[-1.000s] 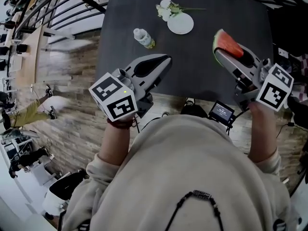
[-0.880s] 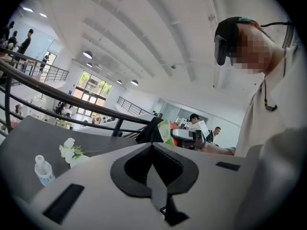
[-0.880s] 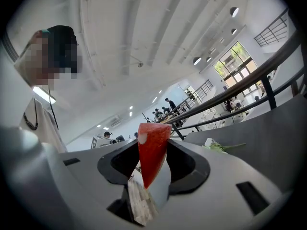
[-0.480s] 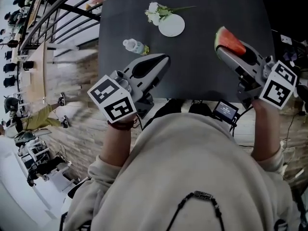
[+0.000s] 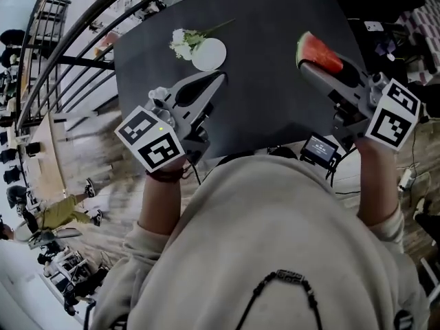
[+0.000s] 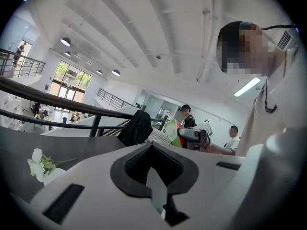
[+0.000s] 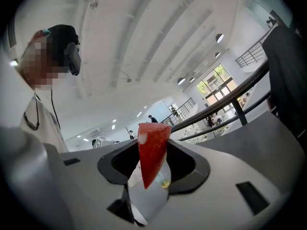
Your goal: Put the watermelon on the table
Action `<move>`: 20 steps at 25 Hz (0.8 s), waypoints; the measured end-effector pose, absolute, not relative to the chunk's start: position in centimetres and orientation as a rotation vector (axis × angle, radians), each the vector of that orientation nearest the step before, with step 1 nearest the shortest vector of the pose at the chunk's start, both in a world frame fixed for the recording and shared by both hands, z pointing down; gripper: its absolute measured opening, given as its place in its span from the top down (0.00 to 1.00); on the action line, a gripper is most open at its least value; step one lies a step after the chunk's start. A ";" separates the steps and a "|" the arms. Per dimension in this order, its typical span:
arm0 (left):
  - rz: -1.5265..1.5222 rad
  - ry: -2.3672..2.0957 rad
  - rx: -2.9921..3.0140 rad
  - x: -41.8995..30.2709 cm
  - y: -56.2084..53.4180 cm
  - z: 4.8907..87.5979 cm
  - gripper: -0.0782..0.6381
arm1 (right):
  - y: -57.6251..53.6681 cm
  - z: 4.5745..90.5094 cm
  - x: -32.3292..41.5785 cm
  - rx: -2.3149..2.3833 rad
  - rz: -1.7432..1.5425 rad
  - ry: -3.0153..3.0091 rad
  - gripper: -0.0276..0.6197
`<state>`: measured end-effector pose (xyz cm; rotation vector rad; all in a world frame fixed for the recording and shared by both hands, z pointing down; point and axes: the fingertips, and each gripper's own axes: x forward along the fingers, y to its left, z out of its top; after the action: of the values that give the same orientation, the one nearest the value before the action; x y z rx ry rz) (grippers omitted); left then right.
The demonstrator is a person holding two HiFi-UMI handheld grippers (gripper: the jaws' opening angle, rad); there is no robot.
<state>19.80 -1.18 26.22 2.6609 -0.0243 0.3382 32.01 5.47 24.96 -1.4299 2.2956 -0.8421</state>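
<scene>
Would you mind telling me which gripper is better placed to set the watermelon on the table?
Right. The right gripper holds the watermelon slice over the dark table; the left gripper is shut and empty.

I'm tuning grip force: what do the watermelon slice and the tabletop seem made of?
The watermelon slice looks like a plastic or foam prop: its red face is smooth, even and seedless, though real fruit can't be ruled out. The tabletop is dark, matte and uniform, possibly laminate or painted board.
</scene>
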 end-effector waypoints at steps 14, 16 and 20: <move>0.311 0.140 2.704 17.1 -3.6 25.0 0.89 | 3.8 22.1 28.4 -1.609 -0.787 2.276 0.67; 0.314 0.152 2.706 15.7 -4.7 25.4 0.89 | 2.2 22.3 26.7 -1.618 -0.801 2.291 0.67; 0.291 0.170 2.679 12.0 -6.7 26.0 0.89 | -0.8 22.2 23.2 -1.649 -0.827 2.318 0.67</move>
<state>12.05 -6.73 25.98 2.6795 0.1698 0.2911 23.24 -0.82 22.15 -1.6486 2.3179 -0.8268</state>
